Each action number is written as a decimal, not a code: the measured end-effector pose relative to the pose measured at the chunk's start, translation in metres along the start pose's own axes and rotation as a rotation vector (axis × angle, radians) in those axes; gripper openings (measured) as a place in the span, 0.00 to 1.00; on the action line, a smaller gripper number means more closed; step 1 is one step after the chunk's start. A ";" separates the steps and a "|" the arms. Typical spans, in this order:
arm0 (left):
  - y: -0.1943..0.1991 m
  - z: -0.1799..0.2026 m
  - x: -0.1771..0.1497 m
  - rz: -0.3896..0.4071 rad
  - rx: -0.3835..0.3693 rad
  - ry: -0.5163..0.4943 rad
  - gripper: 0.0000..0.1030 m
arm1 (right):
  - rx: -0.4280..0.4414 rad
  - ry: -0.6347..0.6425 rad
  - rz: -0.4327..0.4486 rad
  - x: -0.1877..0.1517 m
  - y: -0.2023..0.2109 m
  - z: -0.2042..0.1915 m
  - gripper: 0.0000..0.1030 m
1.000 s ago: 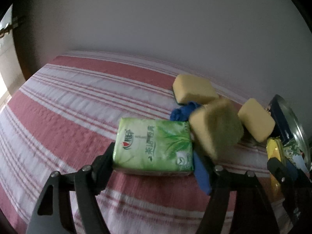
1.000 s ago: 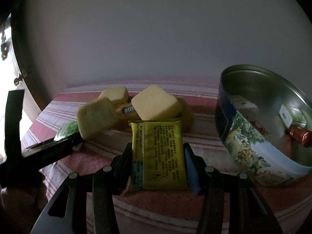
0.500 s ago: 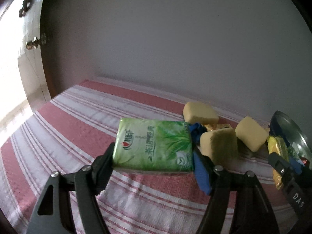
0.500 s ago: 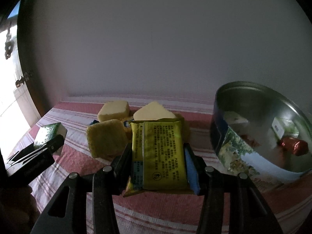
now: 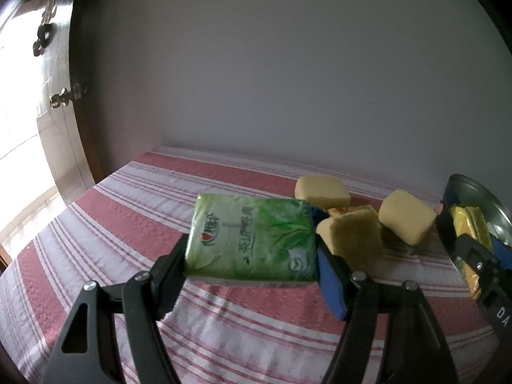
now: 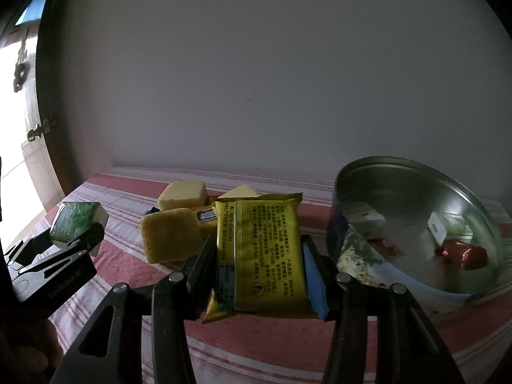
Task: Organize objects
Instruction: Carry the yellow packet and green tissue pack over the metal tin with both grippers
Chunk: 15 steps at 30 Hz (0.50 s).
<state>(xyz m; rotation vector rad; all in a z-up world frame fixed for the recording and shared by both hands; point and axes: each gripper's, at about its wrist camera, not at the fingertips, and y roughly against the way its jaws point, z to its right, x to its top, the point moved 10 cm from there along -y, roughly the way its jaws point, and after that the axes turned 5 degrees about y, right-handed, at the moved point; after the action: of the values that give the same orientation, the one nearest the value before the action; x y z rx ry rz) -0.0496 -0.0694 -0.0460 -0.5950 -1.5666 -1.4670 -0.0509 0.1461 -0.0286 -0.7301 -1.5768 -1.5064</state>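
My left gripper (image 5: 251, 256) is shut on a green tissue pack (image 5: 252, 240) and holds it above the red striped cloth (image 5: 128, 224). The pack and left gripper also show in the right wrist view (image 6: 75, 224) at the left. My right gripper (image 6: 257, 256) is shut on a yellow snack packet (image 6: 259, 252), held above the cloth beside the round metal tin (image 6: 416, 224). In the left wrist view the packet (image 5: 470, 233) is at the far right by the tin (image 5: 480, 192). Several yellow sponges (image 5: 352, 236) lie between the grippers.
The tin holds a red wrapped sweet (image 6: 460, 256) and small boxes (image 6: 438, 227). A small blue and yellow packet (image 6: 208, 216) lies among the sponges. A plain wall (image 5: 288, 80) stands behind the table, and a wooden door with handles (image 5: 64, 96) is at the left.
Both grippers have lifted and drawn back with their loads; the sponges now look lower and farther off. One sponge that stood tilted close to the left gripper has settled onto the cloth.
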 end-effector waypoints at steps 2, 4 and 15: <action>0.000 0.002 -0.001 0.001 -0.004 -0.004 0.70 | -0.005 0.000 0.005 0.000 0.002 0.004 0.51; 0.000 0.005 -0.003 0.002 -0.007 -0.012 0.70 | -0.007 -0.001 0.010 0.000 0.005 0.007 0.51; 0.013 0.042 -0.011 0.011 -0.031 -0.052 0.70 | -0.027 -0.002 0.038 0.000 0.016 0.027 0.51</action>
<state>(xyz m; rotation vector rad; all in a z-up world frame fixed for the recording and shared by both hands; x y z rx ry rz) -0.0450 -0.0248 -0.0442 -0.6638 -1.5811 -1.4798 -0.0415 0.1751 -0.0193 -0.7730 -1.5390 -1.5025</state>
